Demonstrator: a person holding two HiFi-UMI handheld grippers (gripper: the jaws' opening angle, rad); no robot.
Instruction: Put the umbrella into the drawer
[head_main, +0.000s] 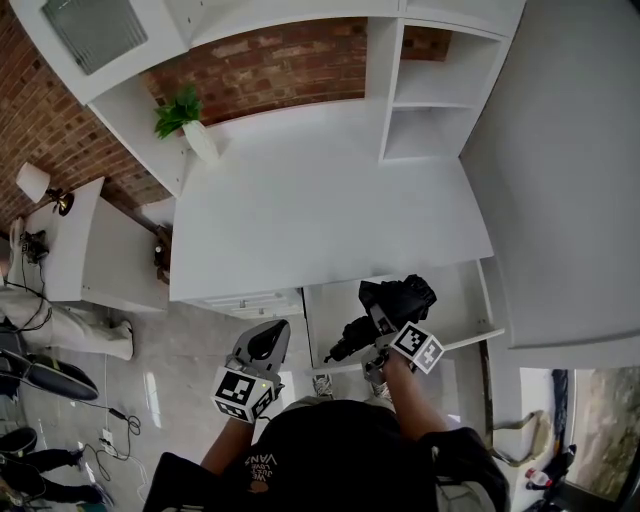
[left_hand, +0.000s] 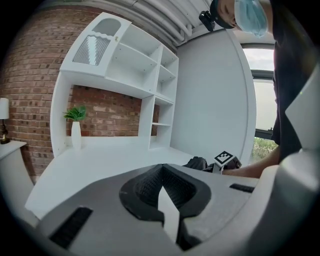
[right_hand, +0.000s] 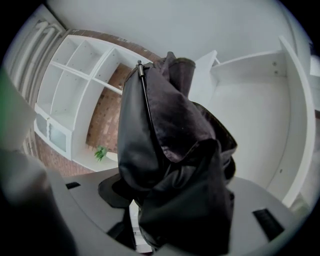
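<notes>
One folded umbrella (head_main: 398, 297), clamped in our right hand-held gripper (head_main: 380, 326), should go flat into the drawer (head_main: 462, 296); left hand-held gripper (head_main: 264, 346) closed, empty

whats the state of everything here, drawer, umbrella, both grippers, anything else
drawer: open
umbrella: folded, held over the drawer
right gripper: shut on the umbrella
left gripper: shut, empty
vase: upright
cabinet door: closed
</notes>
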